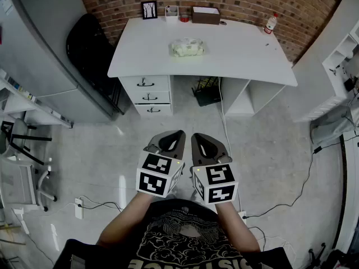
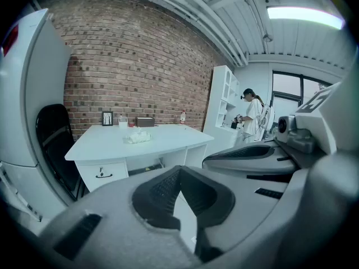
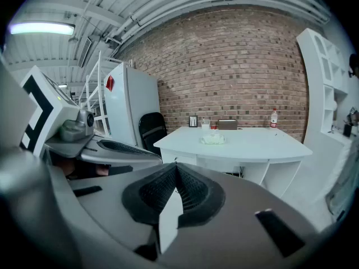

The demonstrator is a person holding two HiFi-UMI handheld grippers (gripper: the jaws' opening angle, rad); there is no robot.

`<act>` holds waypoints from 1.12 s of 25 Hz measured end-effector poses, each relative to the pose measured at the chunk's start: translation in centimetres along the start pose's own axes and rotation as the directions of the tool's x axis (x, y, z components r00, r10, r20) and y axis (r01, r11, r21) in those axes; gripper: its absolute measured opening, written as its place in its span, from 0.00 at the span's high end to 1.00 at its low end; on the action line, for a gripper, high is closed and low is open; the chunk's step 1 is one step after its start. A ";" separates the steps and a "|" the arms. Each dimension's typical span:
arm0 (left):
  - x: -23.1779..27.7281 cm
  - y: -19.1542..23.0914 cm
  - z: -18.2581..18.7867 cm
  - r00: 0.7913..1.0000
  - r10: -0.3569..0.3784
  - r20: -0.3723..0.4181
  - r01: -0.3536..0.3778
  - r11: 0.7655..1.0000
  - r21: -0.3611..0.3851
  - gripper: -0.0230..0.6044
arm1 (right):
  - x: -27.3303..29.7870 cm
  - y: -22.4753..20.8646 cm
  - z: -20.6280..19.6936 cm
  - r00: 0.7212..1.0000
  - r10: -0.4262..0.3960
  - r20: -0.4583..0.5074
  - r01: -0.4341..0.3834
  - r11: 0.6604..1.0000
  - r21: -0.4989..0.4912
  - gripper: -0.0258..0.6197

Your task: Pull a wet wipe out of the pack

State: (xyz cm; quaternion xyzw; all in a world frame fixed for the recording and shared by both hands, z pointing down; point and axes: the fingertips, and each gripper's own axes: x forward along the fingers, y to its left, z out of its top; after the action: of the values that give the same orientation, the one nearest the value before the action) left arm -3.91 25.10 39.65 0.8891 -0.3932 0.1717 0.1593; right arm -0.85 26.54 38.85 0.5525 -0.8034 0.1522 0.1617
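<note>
The wet wipe pack point(image 1: 187, 47), pale and crinkled, lies near the middle of the white desk point(image 1: 241, 55), far ahead of me. It also shows small in the left gripper view point(image 2: 138, 137) and the right gripper view point(image 3: 213, 139). My left gripper point(image 1: 179, 133) and right gripper point(image 1: 195, 135) hang side by side over the floor, close to my body and well short of the desk. In its own view the left gripper point(image 2: 179, 170) has its jaw tips together and holds nothing. The right gripper point(image 3: 175, 166) is likewise shut and empty.
At the desk's back edge stand a photo frame point(image 1: 149, 9), a cup point(image 1: 171, 12), a brown box point(image 1: 206, 15) and a bottle point(image 1: 271, 23). Drawers point(image 1: 147, 94) sit under its left side. A black chair point(image 1: 92, 43) is left of it, white shelving point(image 1: 342, 60) right. Cables point(image 1: 297, 198) cross the floor. A person point(image 2: 253, 115) stands by the shelves.
</note>
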 end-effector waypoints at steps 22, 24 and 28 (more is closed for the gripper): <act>0.3 4.5 0.4 0.997 -0.075 -0.007 0.075 0.996 0.040 0.95 | 4.0 2.4 1.6 0.999 -0.047 0.001 0.047 0.999 0.014 0.93; 1.1 4.5 0.5 0.997 -0.076 -0.011 0.077 0.996 0.037 0.95 | 4.3 1.7 1.7 0.999 -0.048 0.000 0.048 0.999 0.020 0.93; 2.9 4.7 1.5 0.998 -0.065 -0.013 0.065 0.997 0.047 0.95 | 5.3 -0.3 2.3 0.999 -0.042 0.004 0.042 0.999 0.028 0.93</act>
State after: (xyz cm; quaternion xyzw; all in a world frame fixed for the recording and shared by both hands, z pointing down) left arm -5.28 19.58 40.26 0.9040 -0.3590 0.1805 0.1461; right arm -2.58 21.01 39.12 0.5719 -0.7897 0.1588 0.1551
